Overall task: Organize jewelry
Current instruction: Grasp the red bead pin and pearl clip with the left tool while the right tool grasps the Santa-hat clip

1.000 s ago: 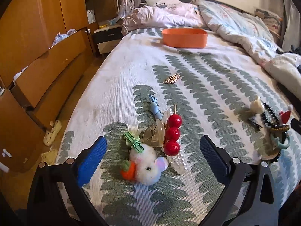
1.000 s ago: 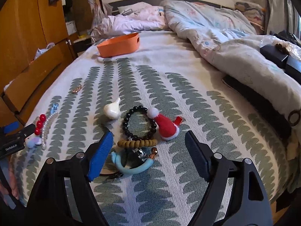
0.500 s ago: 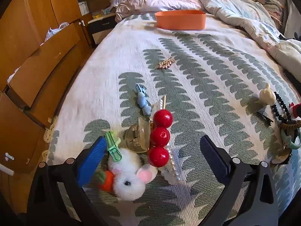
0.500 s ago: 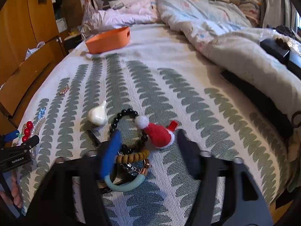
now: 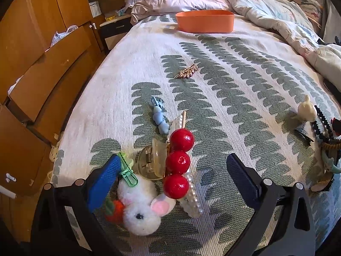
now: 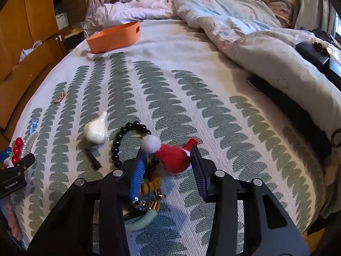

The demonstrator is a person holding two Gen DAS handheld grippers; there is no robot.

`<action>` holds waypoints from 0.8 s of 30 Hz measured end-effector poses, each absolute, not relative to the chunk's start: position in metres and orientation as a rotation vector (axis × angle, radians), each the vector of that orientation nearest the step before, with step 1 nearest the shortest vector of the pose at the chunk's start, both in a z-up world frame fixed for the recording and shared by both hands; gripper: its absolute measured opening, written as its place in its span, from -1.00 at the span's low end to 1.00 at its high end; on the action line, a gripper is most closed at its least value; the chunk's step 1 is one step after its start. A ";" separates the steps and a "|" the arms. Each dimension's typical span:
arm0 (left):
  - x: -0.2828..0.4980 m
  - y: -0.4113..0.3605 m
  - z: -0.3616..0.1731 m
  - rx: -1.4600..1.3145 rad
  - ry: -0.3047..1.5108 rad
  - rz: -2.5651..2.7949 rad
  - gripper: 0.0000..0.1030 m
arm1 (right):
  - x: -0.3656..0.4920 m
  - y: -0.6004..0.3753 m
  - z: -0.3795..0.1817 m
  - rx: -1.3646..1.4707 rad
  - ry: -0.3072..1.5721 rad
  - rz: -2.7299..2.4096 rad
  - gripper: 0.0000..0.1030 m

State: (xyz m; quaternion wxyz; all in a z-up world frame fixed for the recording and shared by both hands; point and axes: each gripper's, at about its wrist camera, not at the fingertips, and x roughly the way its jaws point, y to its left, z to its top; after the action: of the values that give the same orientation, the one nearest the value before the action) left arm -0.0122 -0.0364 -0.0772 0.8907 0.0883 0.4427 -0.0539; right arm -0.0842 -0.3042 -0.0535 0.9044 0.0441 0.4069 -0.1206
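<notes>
**Right gripper closes around the Santa hat clip; left gripper lowers over the second pile**

Right gripper (image 6: 168, 166): the jaws have narrowed sharply since a second ago and now stand partly closed, one on each side of the red Santa hat clip (image 6: 172, 160). The right pad sits at the hat's white brim; the left pad is at its pompom side. Whether both pads truly press the felt I cannot tell for certain, but the hat fills the gap, so I read this as a grip just made. Just under and behind the left pad lie the black bead bracelet (image 6: 119, 143), a tan bead bracelet (image 6: 152, 184) and a mint bangle (image 6: 142, 220). The white garlic-shaped clip (image 6: 96, 130) lies off to the left of the gripper.

Left gripper (image 5: 170, 183): wide open, holding nothing. It has come closer to its pile since a second ago. Between the jaws now lie the red ball hair clip (image 5: 179, 160), the pearl clip (image 5: 191, 196), the white plush mouse clip (image 5: 140, 211) and a clear claw clip (image 5: 151, 162). The green clip (image 5: 127, 171) touches the left pad.

Judgement: sorting is at its start. The orange bin (image 5: 204, 22) sits far ahead of both grippers on the bed (image 5: 234, 81), with nothing visible inside. Next for the right: lift the hat free without dragging the bracelets.
</notes>
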 end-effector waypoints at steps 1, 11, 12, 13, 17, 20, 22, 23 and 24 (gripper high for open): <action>-0.011 -0.037 -0.077 0.186 0.920 -0.108 0.90 | -0.083 -0.304 -0.054 0.088 0.844 -0.253 -0.16; -0.011 -0.035 -0.077 0.177 0.913 -0.090 0.88 | -0.087 -0.316 -0.056 0.179 0.844 -0.240 -0.54; -0.012 -0.034 -0.076 0.173 0.908 -0.093 0.73 | -0.087 -0.316 -0.055 0.186 0.840 -0.234 -0.55; -0.012 -0.034 -0.076 0.174 0.906 -0.095 0.54 | -0.088 -0.316 -0.054 0.191 0.833 -0.229 -0.55; -0.014 -0.034 -0.075 0.184 0.894 -0.090 0.17 | -0.089 -0.315 -0.054 0.199 0.827 -0.220 -0.56; -0.012 -0.034 -0.076 0.172 0.905 -0.110 -0.12 | -0.091 -0.315 -0.052 0.200 0.816 -0.216 -0.56; -0.013 -0.034 -0.074 0.176 0.896 -0.113 -0.20 | -0.092 -0.315 -0.050 0.203 0.810 -0.214 -0.56; -0.014 -0.035 -0.074 0.174 0.893 -0.121 -0.23 | -0.093 -0.315 -0.050 0.206 0.808 -0.213 -0.56; -0.015 -0.034 -0.073 0.169 0.891 -0.125 -0.23 | -0.094 -0.315 -0.049 0.211 0.800 -0.210 -0.56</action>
State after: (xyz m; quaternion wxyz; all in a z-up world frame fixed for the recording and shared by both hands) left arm -0.0146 -0.0344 -0.0728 0.8970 0.0818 0.4302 -0.0603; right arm -0.0941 -0.3153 -0.0489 0.9103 0.1021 0.3880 -0.1020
